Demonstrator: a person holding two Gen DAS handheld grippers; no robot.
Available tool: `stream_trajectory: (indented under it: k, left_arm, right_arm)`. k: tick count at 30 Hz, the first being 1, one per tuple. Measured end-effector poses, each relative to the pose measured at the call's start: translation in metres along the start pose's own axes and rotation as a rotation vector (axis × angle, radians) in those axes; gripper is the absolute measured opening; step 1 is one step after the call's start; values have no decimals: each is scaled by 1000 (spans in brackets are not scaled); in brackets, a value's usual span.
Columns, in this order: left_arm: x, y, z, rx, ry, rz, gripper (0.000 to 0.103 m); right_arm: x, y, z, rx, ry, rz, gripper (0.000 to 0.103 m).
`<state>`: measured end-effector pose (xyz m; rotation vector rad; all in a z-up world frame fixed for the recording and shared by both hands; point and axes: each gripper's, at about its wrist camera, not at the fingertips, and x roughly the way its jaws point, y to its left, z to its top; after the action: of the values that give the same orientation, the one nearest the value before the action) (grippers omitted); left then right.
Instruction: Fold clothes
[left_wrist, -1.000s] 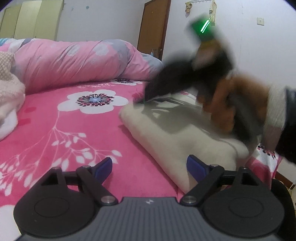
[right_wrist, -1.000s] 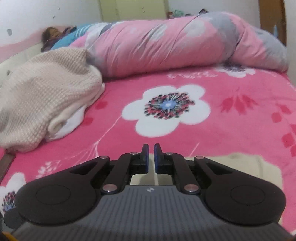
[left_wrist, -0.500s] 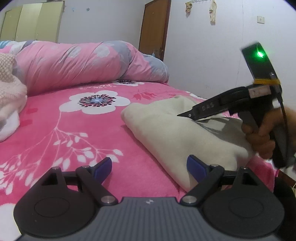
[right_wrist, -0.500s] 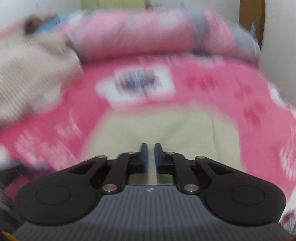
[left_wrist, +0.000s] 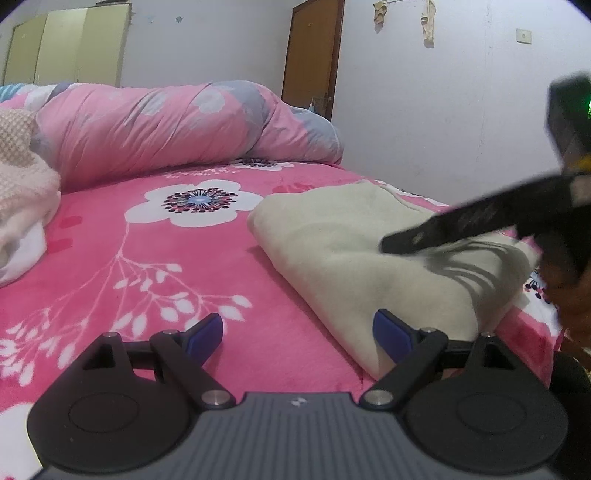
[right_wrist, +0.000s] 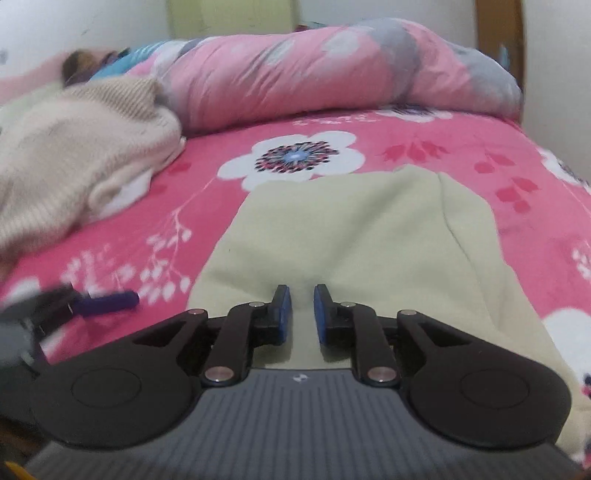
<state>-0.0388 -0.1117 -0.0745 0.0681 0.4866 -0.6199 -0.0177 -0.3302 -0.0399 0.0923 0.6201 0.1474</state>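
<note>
Cream cloth (right_wrist: 354, 236): it lies folded flat on the pink bed (left_wrist: 155, 273), at about 3 o'clock from our left claw in the left view.
Left claw (left_wrist: 297, 332): wide apart and empty. Its right tip sits just beside the near edge of the cloth.
Right claw (right_wrist: 299, 314): its tips have just been opening a little, and we see only a thin gap with nothing pinched in it. It hangs over the near part of the cloth.
What could go wrong: we think the small gap may grab only the top layer, so the fold could come undone. A fast pull could drag the whole cloth off the edge.
Other things: a knitted sweater (right_wrist: 74, 155) lies at 10 o'clock, and a rolled pink quilt (right_wrist: 332, 70) at 12 o'clock.
In the way: nothing lies on the cloth, and the sweater is well apart.
</note>
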Motion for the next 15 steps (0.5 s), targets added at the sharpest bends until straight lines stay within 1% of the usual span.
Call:
stream_trajectory:
  k: [1,3,4,5,6,7,9,11,13,15]
  left_arm:
    - [0,0,0,-4,2,2,89]
    - [0,2,0,-13,6,6,90]
    - [-1,2,0,-19,10,10,90]
    - [-1,3,0,-24,15,14,90]
    - [-2,4,0,-26,21,19,90]
    - [-3,5,0,-29,27,23,90]
    - [-4,7,1,-34,40,33,89]
    - [-9,14,2,-49,46,49,89]
    - [-15,22,3,-68,42,66,89]
    - [-21,31,5,-96,34,84,89]
  right_arm:
    - [-11,3,3,-7,-10,-6,14]
    - [-34,11,1,-37,-46,13,14]
    - [-39,14,-2,-52,-48,16,14]
    - [-37,15,-7,-63,-22,14,14]
    - [-26,14,-18,-71,34,0,14]
    - [-17,13,-29,-82,51,-14,14]
    - [-14,14,-30,-102,43,-30,14]
    - [-21,16,-18,-69,46,-49,14]
    - [-43,23,-8,-74,-16,-27,15]
    - [-67,36,-5,-114,-85,17,15]
